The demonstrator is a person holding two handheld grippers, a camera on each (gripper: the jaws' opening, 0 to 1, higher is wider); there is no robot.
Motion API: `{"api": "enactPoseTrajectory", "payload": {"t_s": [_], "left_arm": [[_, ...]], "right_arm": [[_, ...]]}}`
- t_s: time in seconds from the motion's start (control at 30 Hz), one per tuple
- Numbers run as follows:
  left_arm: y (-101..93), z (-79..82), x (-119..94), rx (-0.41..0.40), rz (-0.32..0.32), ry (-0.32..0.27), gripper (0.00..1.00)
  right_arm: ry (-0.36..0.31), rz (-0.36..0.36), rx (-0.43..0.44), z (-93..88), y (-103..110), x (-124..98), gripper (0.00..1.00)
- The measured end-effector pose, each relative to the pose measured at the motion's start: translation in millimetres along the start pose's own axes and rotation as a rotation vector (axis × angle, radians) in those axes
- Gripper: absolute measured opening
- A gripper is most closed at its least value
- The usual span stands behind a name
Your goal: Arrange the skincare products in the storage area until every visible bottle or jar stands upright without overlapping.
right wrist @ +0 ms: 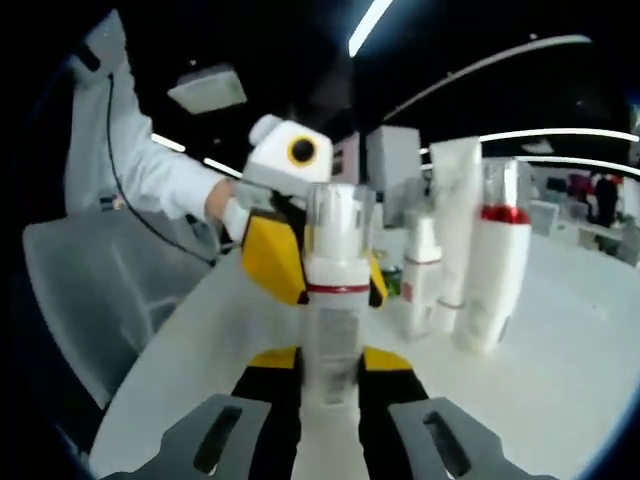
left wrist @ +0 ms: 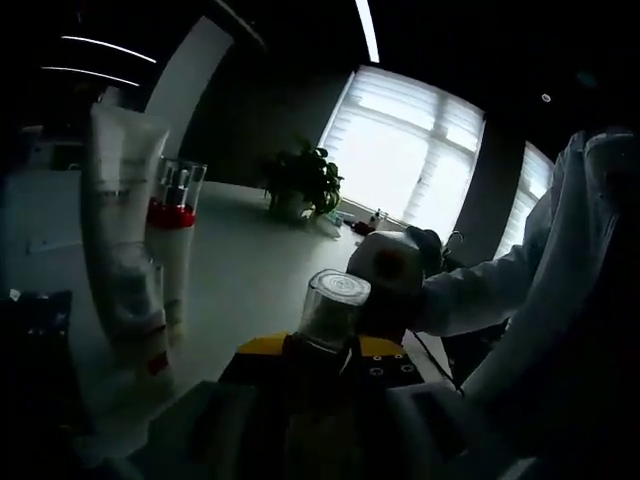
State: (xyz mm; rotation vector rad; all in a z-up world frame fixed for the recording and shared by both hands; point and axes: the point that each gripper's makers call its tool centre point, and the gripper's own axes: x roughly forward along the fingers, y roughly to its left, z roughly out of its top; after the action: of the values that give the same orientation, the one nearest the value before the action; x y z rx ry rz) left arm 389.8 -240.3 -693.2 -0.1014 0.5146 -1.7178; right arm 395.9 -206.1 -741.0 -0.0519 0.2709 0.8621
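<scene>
Between the right gripper [right wrist: 330,385] jaws, pinched near its base, a clear-capped white pump bottle [right wrist: 333,300] stood upright, long axis vertical; left gripper [left wrist: 325,365] grip state indeterminate.

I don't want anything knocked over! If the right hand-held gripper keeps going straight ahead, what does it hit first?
Probably the pump bottle: it already stands upright between the right hand-held gripper jaws. Just behind it is the left hand-held gripper, though depth is hard to judge.

1. Setting: an office or lab room.
2. Evidence ahead of the tongs: white table [left wrist: 250,260], potted plant [left wrist: 300,182], blind-covered windows [left wrist: 410,150], linear ceiling lights [right wrist: 372,22], distant desks [right wrist: 590,205].
</scene>
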Motion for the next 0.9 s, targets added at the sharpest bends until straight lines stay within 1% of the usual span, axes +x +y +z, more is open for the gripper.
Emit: {"api": "enactPoseTrajectory", "payload": {"t_s": [0.33, 0.5, 0.57, 0.7, 0.77, 0.9], "left_arm": [[4.7, 2.4, -2.4, -0.007, 0.023, -0.018, 0.19], [7.8, 7.5, -5.3, -0.002, 0.033, -0.035, 0.20], [7.3, 9.6, -6.1, -0.003, 0.036, -0.041, 0.21], [8.3, 11.6, -8.8, 0.022, 0.048, -0.042, 0.22], [9.2, 14.6, -11.1, 0.024, 0.051, -0.051, 0.21], [9.4, 29.6, -16.9, 0.035, 0.059, -0.095, 0.21]], "right_arm": [[-0.026, 0.008, 0.010, 0.8, -1.1, 3.6, 0.13], [-0.018, 0.001, 0.001, -1.7, -5.0, 5.1, 0.13], [-0.018, -0.003, -0.011, -1.5, -6.8, 6.1, 0.13], [-0.009, 0.006, -0.031, -3.2, -7.8, 9.2, 0.13], [-0.005, 0.017, -0.031, -4.6, -6.7, 9.8, 0.13], [-0.008, 0.015, -0.032, -6.3, -8.2, 9.8, 0.14]]}}
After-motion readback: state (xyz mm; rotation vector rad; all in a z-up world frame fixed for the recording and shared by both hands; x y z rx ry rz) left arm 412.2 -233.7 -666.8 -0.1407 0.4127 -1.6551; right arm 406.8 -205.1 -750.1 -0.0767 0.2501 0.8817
